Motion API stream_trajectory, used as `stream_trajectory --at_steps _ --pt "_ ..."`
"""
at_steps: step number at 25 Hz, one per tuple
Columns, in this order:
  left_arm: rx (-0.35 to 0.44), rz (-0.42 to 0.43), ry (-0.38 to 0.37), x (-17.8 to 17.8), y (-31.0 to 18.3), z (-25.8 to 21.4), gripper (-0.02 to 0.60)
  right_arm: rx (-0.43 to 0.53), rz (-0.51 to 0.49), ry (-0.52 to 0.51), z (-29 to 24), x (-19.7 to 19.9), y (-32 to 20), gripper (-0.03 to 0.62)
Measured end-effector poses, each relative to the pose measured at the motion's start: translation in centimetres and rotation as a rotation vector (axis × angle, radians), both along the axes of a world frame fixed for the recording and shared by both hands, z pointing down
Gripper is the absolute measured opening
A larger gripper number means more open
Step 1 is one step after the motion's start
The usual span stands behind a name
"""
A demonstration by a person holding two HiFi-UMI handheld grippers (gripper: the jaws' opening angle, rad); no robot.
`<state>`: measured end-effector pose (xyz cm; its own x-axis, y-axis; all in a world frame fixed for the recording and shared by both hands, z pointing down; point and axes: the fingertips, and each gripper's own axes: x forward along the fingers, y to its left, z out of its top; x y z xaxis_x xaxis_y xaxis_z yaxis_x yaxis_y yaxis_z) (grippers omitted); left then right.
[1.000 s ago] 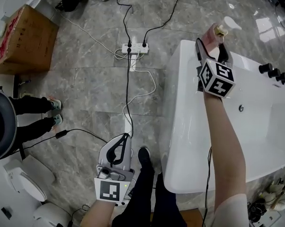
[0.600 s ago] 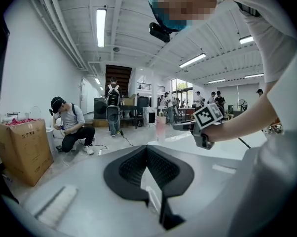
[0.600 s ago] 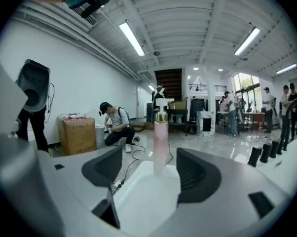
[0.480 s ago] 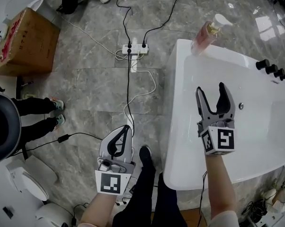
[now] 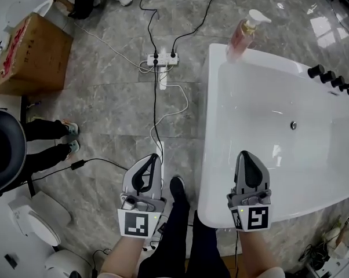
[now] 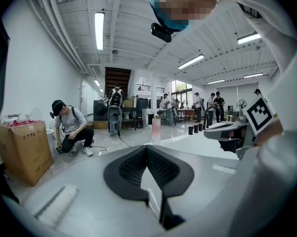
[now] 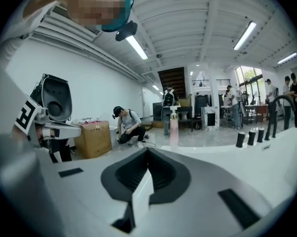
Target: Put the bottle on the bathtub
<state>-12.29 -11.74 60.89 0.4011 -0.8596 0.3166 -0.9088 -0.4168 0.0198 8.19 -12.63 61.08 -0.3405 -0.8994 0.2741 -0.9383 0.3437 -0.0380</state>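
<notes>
A pink pump bottle [image 5: 242,32] stands upright on the far left corner of the white bathtub's rim [image 5: 212,155], with nothing holding it. My right gripper [image 5: 247,153] hovers over the tub's near edge, far from the bottle, its jaws shut and empty. Over the floor to the left of the tub, my left gripper [image 5: 153,157] is also shut and empty. The bottle [image 7: 173,127] shows small and distant beyond the closed right gripper [image 7: 148,149] in the right gripper view. It also appears as a pale bottle [image 6: 156,130] past the left gripper [image 6: 147,147].
Black tap knobs [image 5: 325,77] line the tub's far right rim, and a drain [image 5: 293,125] sits in the basin. A power strip [image 5: 161,58] with cables lies on the marble floor. A cardboard box [image 5: 29,54] and a toilet [image 5: 32,216] stand at the left. A person's feet [image 5: 67,138] are nearby.
The right gripper let go of the bottle on the tub's far corner, drew back to the near edge and shut. The left gripper barely moved.
</notes>
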Motion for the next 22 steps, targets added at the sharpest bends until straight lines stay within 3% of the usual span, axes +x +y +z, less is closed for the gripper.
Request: stream_trajectory --at_steps 4,11,15,19,22 --pt "0.005 -0.011 0.001 0.1 0.5 -0.4 0.008 -0.029 0.041 -0.03 0.2 0.2 1.2 0.008" --pt "0.042 -0.035 0.003 0.1 1.0 -3.5 0.009 -0.009 0.003 -0.093 -2.8 -1.0 3.1 0.009" --pt "0.065 -0.031 0.0 -0.1 1.2 -7.1 0.009 -0.037 -0.008 -0.153 -5.5 -0.8 4.6 0.008" --pt "0.152 -0.009 -0.024 0.2 1.7 -12.5 0.008 -0.071 -0.029 -0.131 -8.8 0.5 6.8 0.008" --pt "0.153 -0.027 -0.019 0.5 2.5 -15.8 0.009 -0.056 -0.044 -0.141 -12.0 1.7 8.0 0.008"
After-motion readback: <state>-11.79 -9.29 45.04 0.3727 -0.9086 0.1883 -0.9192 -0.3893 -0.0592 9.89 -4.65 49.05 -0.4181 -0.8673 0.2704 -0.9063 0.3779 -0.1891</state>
